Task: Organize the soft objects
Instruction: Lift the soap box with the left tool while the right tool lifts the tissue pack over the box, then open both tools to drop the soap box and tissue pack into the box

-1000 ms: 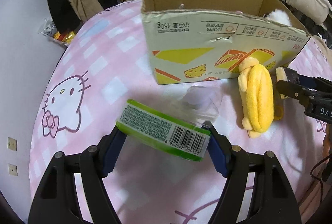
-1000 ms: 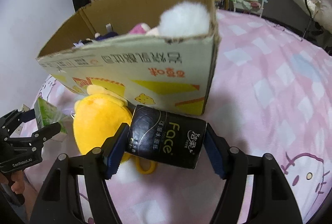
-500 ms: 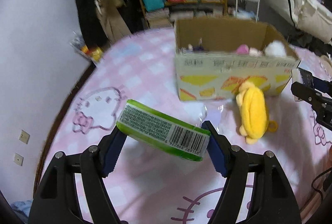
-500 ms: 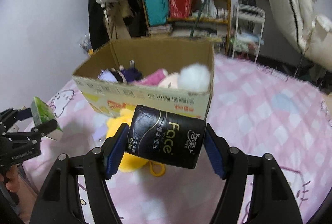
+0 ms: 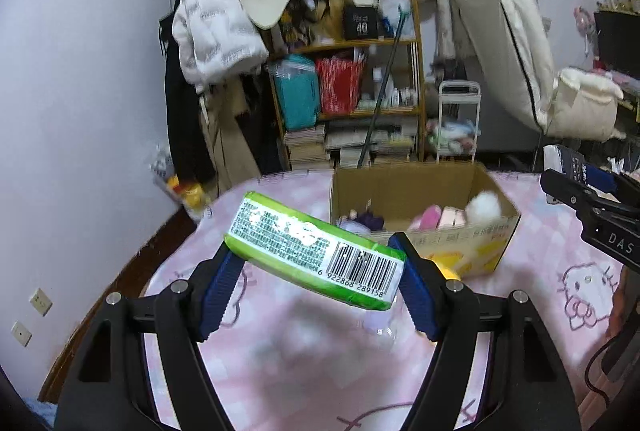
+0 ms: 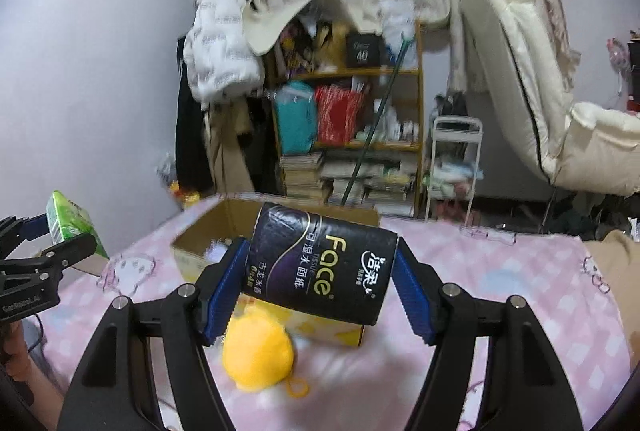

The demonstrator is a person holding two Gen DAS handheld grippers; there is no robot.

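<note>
Both packs have risen off the bed since a second ago. Through the left wrist, my left tongs [image 5: 316, 281] pinch the green tissue pack [image 5: 316, 261] above the pink bed [image 5: 304, 363], short of the cardboard box [image 5: 420, 219]. Through the right wrist, my right tongs [image 6: 318, 291] clamp the black tissue pack [image 6: 320, 265] over the yellow plush [image 6: 258, 353]. Carrying step; next, I reckon, reach over the box rim and let go

A wooden bookshelf [image 5: 352, 99] stands at twelve o'clock, crammed with a teal bag [image 5: 298, 95], a red bag [image 5: 339, 85] and stacked books [image 5: 306, 147]. At eleven o'clock a white puffer jacket [image 5: 214, 27] hangs. A cream mattress [image 5: 504, 43] leans at two o'clock. A pink cartoon-cat bedsheet [image 5: 304, 359] fills six o'clock.
</note>
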